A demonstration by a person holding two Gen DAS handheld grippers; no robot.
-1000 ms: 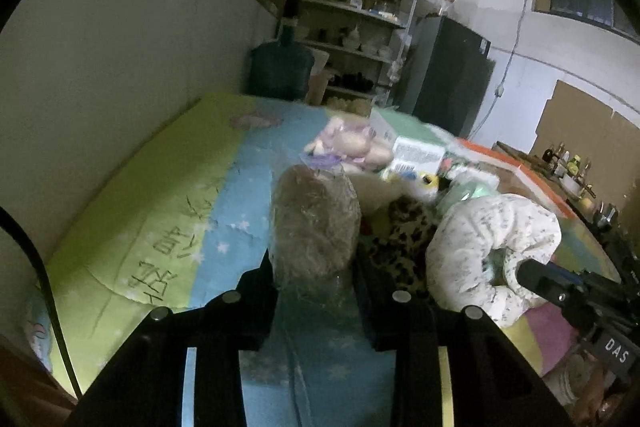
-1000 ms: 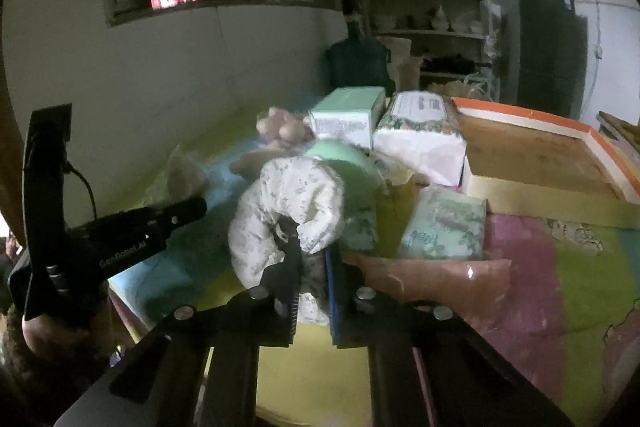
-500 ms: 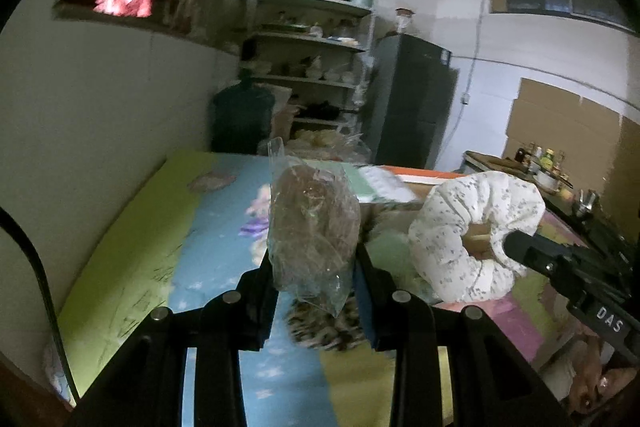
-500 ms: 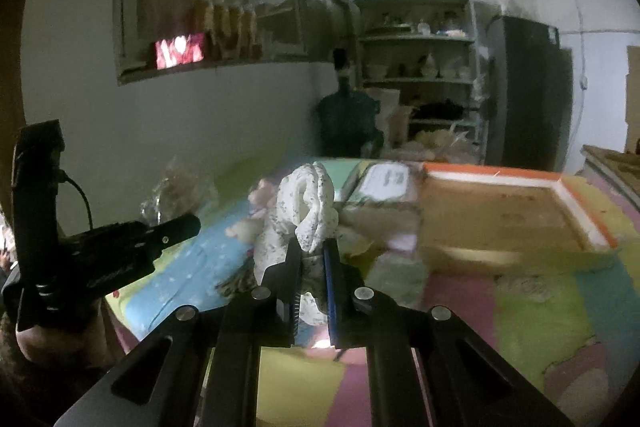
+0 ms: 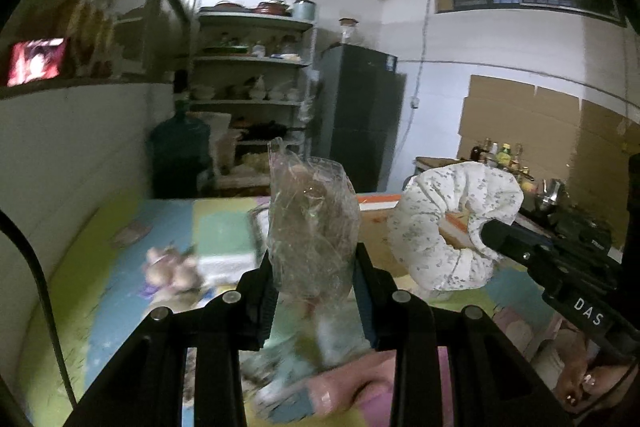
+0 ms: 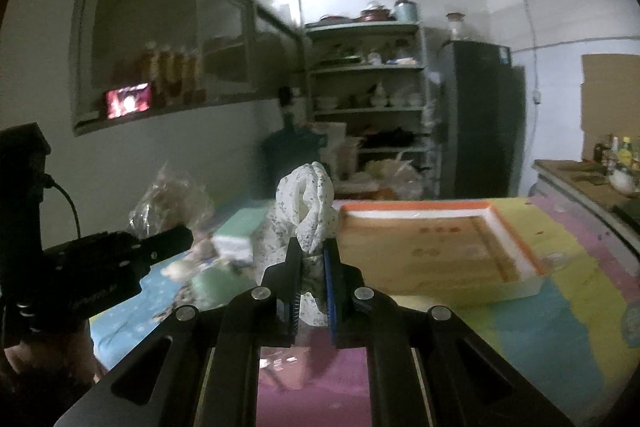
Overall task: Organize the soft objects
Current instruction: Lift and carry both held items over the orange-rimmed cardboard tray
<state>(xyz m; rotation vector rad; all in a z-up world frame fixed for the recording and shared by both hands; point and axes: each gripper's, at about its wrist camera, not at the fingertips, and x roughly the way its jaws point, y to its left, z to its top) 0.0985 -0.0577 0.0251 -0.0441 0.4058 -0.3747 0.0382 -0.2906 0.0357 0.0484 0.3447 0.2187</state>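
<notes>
Soft things were up off the mat when I looked: my left gripper (image 5: pixel 314 279) was clamped on a clear plastic bag (image 5: pixel 312 227) with something brownish inside, the bag standing upright between the two fingers. My right gripper (image 6: pixel 312 267) was pinched tight on a white floral ring cushion (image 6: pixel 306 211), which stood on edge above the jaws; from the left wrist view that same cushion (image 5: pixel 456 223) hung in the air just right of the bag, apart from it. Below both lay the colourful play mat (image 6: pixel 560 307), blurred in places. A shallow wooden tray with an orange rim (image 6: pixel 516 239) sat on the mat ahead of my right gripper. A small plush toy (image 5: pixel 172 263) and a white-and-green box (image 5: pixel 226 247) rested on the mat to the left of the bag. Behind stood shelves of crockery (image 6: pixel 368 87) and a dark fridge (image 5: pixel 360 115).
</notes>
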